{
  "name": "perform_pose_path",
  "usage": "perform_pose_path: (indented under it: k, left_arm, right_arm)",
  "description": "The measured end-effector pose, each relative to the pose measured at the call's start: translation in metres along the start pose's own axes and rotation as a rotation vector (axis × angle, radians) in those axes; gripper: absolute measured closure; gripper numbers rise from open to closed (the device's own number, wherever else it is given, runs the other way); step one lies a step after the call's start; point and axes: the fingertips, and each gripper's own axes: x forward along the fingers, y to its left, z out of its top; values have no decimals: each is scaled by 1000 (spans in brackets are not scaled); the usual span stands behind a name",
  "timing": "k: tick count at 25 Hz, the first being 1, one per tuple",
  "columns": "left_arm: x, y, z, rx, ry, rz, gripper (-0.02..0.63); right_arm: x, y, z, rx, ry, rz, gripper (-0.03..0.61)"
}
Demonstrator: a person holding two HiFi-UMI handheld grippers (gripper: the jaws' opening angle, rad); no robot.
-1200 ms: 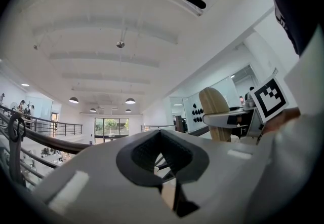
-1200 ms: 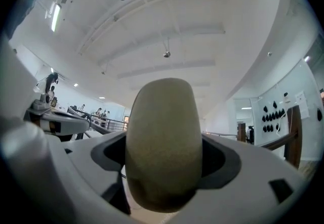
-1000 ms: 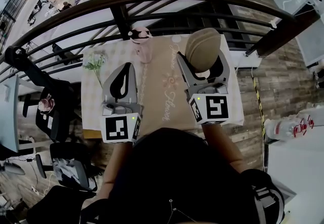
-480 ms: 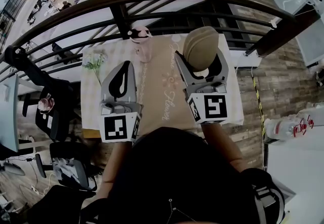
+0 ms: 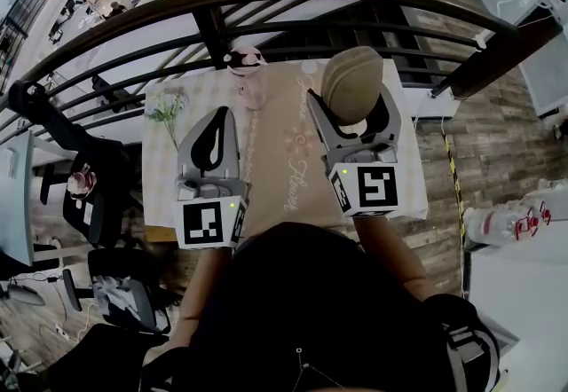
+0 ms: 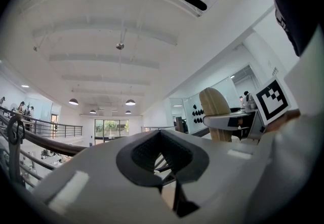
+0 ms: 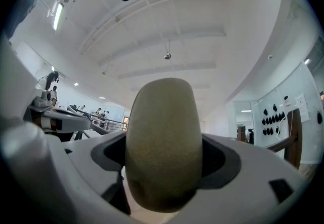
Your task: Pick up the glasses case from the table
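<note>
The right claw (image 5: pixel 353 115) is clenched on the tan, felt-textured glasses case (image 5: pixel 352 83). Its two jaws press the case's lower part from either side, and the rounded upper end stands free above them. The right gripper view shows the case filling the gap between the jaws, which point up at the ceiling, so I judge the case to be lifted clear above the far right part of the surface (image 5: pixel 282 129) rather than resting on it. The left claw (image 5: pixel 220 120) has its jaws together on nothing and hangs above the near left part of the surface. With the pickup apparently at its lift, the job is a steady hold. The grasp sits low on a smooth, rounded body, so the case could pivot or slide if the pressure eases or the claw tips sideways. An even squeeze and a slow, straight rise from the surface suit it best. Any drift should avoid the far left of the surface, where a pink vessel (image 5: pixel 247 71) and small flowers (image 5: pixel 167 108) stand.
</note>
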Motion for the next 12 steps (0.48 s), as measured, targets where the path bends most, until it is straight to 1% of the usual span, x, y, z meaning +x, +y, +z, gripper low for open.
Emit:
perform_pose_path:
  k: [4,12]
  left_arm:
    - [0,1,1,0,0,1,603]
    - [0,1,-3,-1,5,0,603]
  right_arm:
    - [1,1,0,-6,5,5,210]
    - [0,0,-5,13,5,-5,210]
